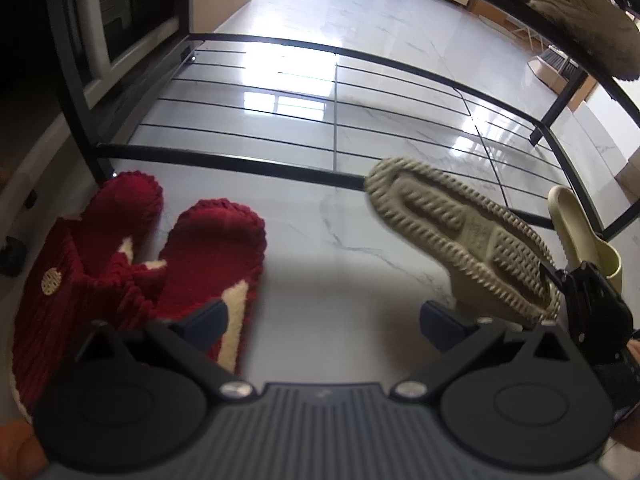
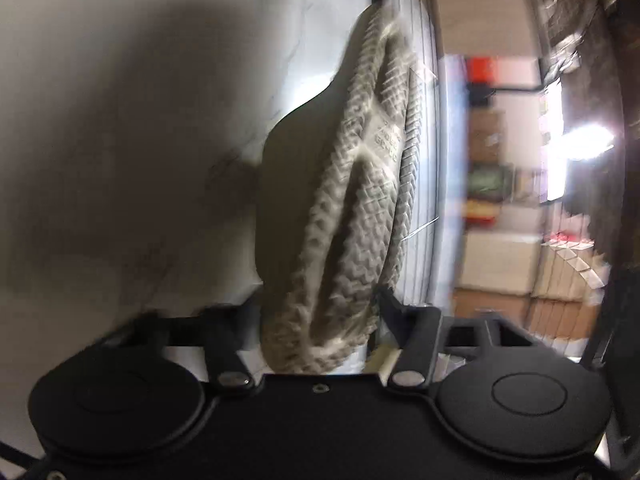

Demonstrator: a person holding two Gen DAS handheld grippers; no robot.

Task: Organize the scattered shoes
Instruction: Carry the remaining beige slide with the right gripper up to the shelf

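My left gripper is open and empty above the white floor. Two red knitted slippers lie on the floor to its left, the nearer one just beside the left finger. My right gripper is shut on a beige shoe, held tilted with its ridged sole showing. The same beige shoe shows in the left wrist view, at the right, in front of the black wire shoe rack, with the right gripper clamped at its heel. A pale yellow slide lies behind it.
The rack's low wire shelf spans the floor ahead. Another beige shoe sits on an upper shelf at top right. A dark cabinet stands at the left. Cardboard boxes stand far behind the rack.
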